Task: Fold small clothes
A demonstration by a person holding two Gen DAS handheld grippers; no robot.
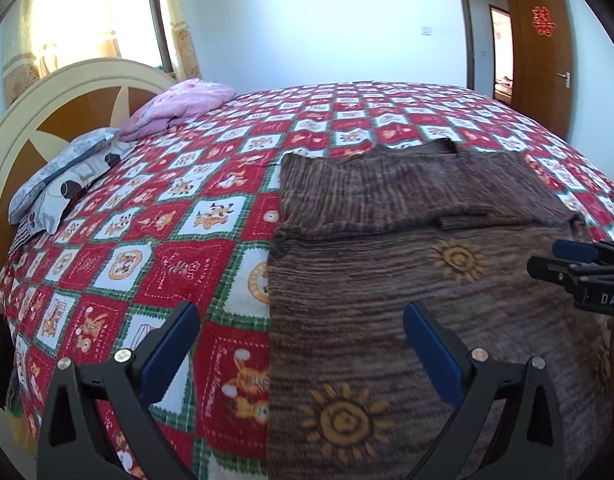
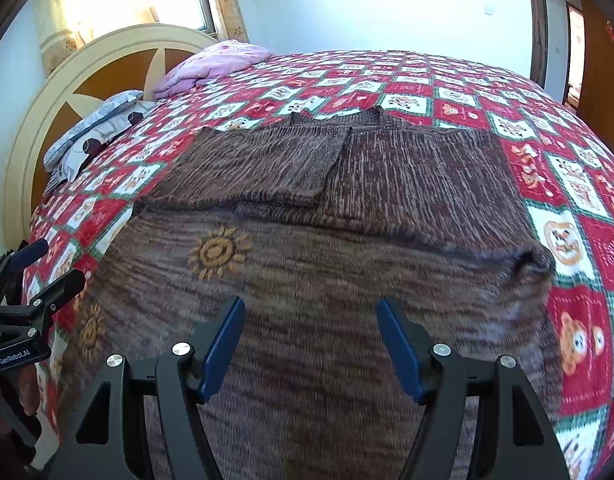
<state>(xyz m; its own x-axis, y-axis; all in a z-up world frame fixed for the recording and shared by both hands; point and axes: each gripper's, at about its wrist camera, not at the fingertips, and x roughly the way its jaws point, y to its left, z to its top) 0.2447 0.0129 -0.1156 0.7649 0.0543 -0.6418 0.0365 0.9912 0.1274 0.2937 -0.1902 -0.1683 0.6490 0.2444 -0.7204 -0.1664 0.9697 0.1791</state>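
Sweater (image 2: 327, 272) is lying lengthwise ahead of you, nearer your right gripper (image 2: 311, 344), both grippers spread, holding nothing.

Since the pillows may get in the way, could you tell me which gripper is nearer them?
Left. The left gripper hangs over the sweater's headboard-side edge; the right gripper, over its middle, is farther from the pillows.

Red checked bedspread (image 1: 179, 216), pink quilt (image 1: 179, 106) and pillows (image 1: 63, 184) by the headboard (image 1: 47, 112)
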